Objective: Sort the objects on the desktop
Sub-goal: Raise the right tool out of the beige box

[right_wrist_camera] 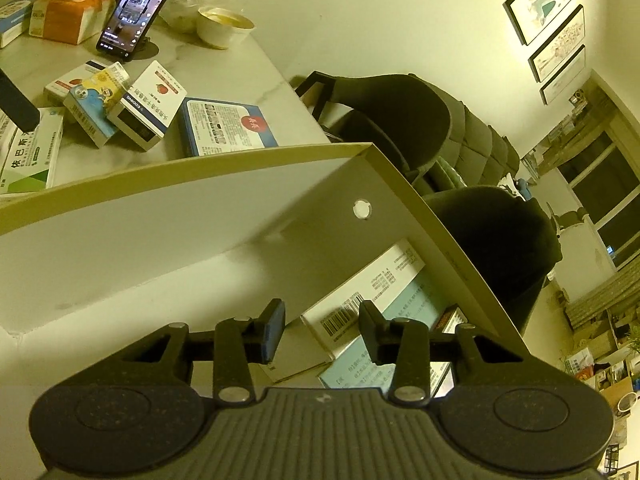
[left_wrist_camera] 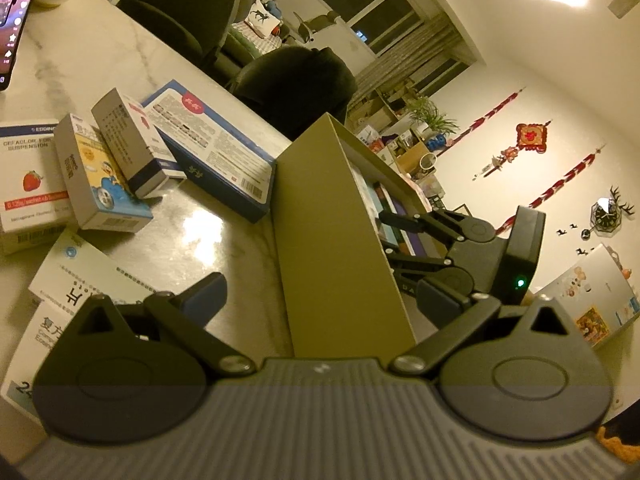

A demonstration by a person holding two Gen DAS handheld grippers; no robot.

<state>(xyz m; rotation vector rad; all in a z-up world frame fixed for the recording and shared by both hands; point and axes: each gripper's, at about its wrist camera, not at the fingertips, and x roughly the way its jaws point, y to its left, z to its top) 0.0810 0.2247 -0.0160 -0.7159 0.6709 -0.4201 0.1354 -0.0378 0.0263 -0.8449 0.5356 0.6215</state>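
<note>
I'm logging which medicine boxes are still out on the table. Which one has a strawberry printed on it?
The white cefaclor box at the far left, under the tilted cartoon box; only it shows a red strawberry.

- The right gripper (right_wrist_camera: pixel 322 330) hangs inside an open cardboard box (right_wrist_camera: pixel 224 216), its jaws parted with nothing between them.
- Just beyond the fingertips, a white packet with a barcode (right_wrist_camera: pixel 360 300) lies on the box floor over a pale blue one (right_wrist_camera: pixel 420 300).
- Far left, medicine boxes (right_wrist_camera: pixel 140 104) lie scattered on the marble table (right_wrist_camera: pixel 256 68).
- A phone (right_wrist_camera: pixel 140 8) leans upright beside a bowl (right_wrist_camera: pixel 224 26).
</note>
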